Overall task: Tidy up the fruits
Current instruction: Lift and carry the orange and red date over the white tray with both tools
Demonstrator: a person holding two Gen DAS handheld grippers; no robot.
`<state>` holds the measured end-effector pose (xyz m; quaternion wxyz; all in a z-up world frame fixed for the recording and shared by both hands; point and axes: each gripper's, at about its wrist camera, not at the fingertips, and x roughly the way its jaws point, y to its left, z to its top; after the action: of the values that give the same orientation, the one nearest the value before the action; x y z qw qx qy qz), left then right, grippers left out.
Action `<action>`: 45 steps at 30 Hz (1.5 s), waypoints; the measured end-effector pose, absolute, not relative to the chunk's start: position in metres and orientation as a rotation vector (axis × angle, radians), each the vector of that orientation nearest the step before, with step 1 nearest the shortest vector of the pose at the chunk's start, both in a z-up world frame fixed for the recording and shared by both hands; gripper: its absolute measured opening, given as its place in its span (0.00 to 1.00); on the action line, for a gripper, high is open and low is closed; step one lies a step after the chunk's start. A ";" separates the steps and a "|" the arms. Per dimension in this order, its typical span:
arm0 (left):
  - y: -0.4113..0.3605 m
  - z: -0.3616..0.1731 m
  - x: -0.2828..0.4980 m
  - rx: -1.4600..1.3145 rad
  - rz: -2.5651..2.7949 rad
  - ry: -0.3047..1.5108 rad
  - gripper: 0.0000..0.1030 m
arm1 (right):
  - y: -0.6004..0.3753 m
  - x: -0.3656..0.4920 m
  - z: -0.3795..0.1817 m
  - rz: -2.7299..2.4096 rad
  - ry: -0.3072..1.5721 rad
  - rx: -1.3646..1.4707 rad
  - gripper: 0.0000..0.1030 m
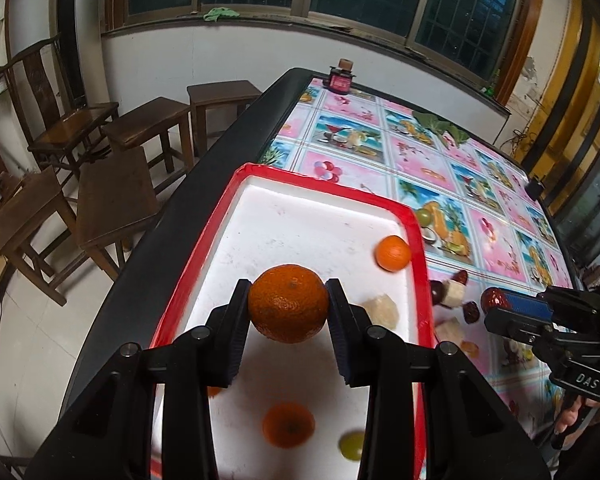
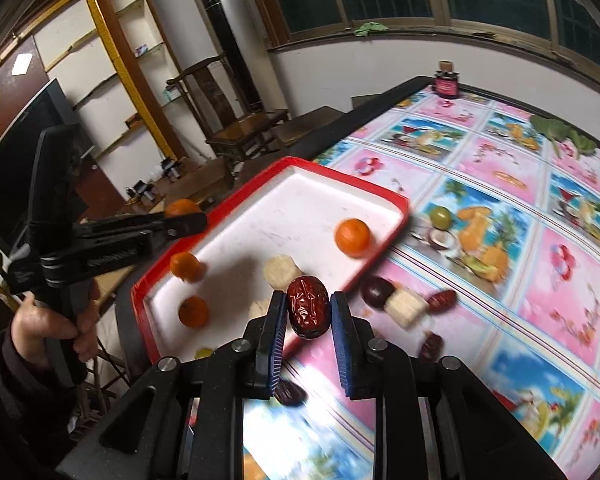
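Observation:
My left gripper [image 1: 288, 304] is shut on a large orange mandarin [image 1: 287, 303], held above the white tray with a red rim [image 1: 418, 248]. Two loose mandarins [image 1: 393, 253] [image 1: 288, 424], a pale fruit chunk [image 1: 382, 310] and a green grape [image 1: 351, 445] lie in the tray. My right gripper [image 2: 308, 312] is shut on a wrinkled red date [image 2: 307, 311], hanging over the tray's near rim [image 2: 364, 272]. In that view the left gripper [image 2: 180, 216] shows at the left with its mandarin [image 2: 182, 207]. The right gripper [image 1: 496, 300] shows at the right edge of the left wrist view.
On the flowered tablecloth [image 2: 520, 240] beside the tray lie dark dates [image 2: 376, 291], a pale chunk [image 2: 406, 307] and a green fruit [image 2: 440, 216]. A pink jar [image 1: 341, 79] stands at the table's far end. Wooden stools [image 1: 112, 200] and a chair [image 1: 56, 112] stand left of the table.

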<state>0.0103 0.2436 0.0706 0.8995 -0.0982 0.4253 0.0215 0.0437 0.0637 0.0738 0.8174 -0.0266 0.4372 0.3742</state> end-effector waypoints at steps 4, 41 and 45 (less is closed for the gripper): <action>0.246 0.059 0.020 -0.217 0.050 0.900 0.34 | 0.083 0.061 0.073 0.814 0.942 -0.045 0.21; 0.266 0.013 0.046 -0.266 0.102 1.012 0.34 | 0.181 0.132 0.006 0.821 1.034 -0.240 0.25; 0.267 0.014 0.047 -0.270 0.101 1.014 0.35 | 0.181 0.130 0.007 0.820 1.028 -0.247 0.25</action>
<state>0.0468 0.2672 0.0137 0.8643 -0.1286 0.4838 0.0480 0.1300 0.1808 0.0067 0.7844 -0.1143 0.4767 0.3801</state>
